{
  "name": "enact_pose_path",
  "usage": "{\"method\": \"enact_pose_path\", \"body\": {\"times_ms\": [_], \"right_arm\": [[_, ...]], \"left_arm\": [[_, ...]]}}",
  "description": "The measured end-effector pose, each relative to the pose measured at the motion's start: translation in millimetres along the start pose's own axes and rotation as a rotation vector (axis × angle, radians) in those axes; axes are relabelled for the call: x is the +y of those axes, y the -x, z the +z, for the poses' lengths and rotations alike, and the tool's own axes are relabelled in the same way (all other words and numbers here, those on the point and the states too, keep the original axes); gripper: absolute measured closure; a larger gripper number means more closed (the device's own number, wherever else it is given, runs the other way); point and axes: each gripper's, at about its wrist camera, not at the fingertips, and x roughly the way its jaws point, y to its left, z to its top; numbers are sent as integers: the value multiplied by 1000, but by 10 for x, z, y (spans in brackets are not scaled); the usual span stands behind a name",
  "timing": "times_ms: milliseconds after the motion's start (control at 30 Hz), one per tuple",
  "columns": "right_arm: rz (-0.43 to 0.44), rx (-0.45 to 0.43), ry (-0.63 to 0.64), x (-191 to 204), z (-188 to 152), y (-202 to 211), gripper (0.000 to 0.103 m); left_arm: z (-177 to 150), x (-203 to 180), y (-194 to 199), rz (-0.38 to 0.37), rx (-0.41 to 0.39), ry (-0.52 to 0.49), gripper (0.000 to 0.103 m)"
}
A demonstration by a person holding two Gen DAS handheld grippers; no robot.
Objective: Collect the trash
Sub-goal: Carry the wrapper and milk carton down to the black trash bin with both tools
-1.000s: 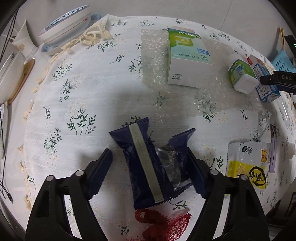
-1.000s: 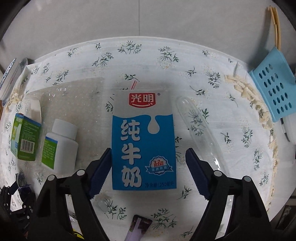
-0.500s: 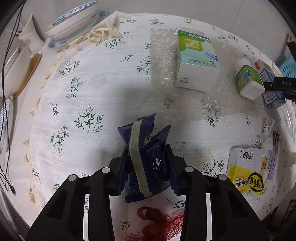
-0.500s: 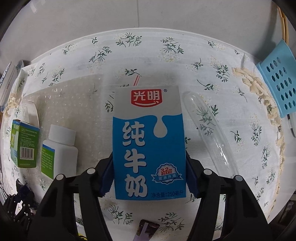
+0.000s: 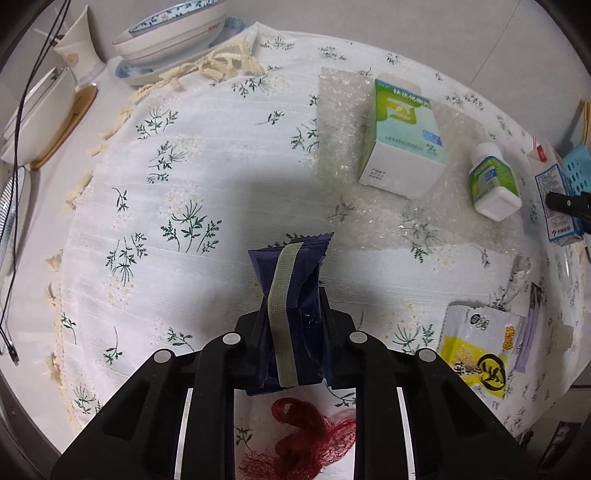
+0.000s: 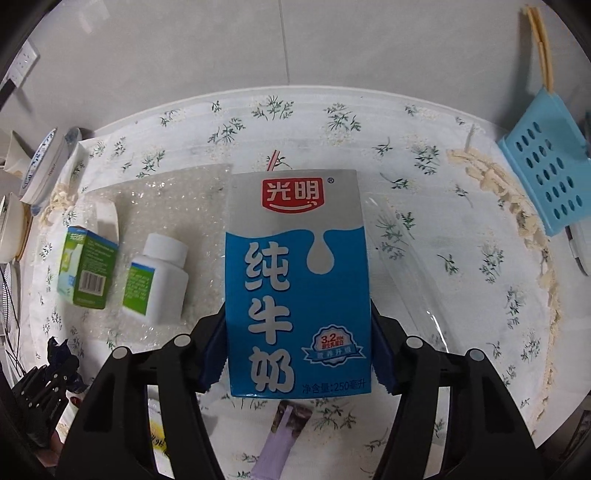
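Note:
My left gripper [image 5: 291, 332] is shut on a dark blue snack wrapper [image 5: 291, 295] with a pale stripe and holds it crumpled above the flowered tablecloth [image 5: 155, 192]. My right gripper [image 6: 297, 332] is shut on a blue and grey milk carton [image 6: 295, 280] with a straw, held upright above the cloth. The carton also shows at the far right of the left wrist view [image 5: 552, 192]. More trash lies on the cloth: a green and white box [image 5: 402, 144], a white bottle [image 5: 493, 184], a yellow packet [image 5: 476, 350], a red net [image 5: 310, 439] and a purple wrapper [image 6: 280, 435].
Bubble wrap [image 5: 343, 129] lies under the box and bottle. Bowls and a cup [image 5: 170, 33] stand at the far left edge. A blue perforated basket [image 6: 546, 162] stands at the right. A clear plastic piece [image 6: 417, 280] lies right of the carton.
My left gripper closed on the blue wrapper and lifted it off the cloth. My right gripper closed on the milk carton and raised it.

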Motion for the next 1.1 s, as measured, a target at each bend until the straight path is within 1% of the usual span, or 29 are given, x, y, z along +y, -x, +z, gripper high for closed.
{"method": "enact_pose_path", "body": {"times_ms": [167, 333, 600, 867, 1100], "right_arm": [[-4, -59, -26, -52, -294, 364, 42], [-5, -105, -51, -32, -584, 690, 42], [2, -177, -70, 66, -1138, 1174, 42], [13, -237, -79, 196, -1664, 1527, 42], [31, -271, -53, 343, -2064, 1743, 42]], "left_arm": [[-59, -75, 212, -15, -48, -38, 83], [-189, -182, 536, -44, -100, -82, 83], [-481, -219, 1056, -85, -175, -132, 83], [-779, -229, 1404, -117, -223, -164, 84], [-1078, -221, 1573, -146, -240, -182, 84]]}}
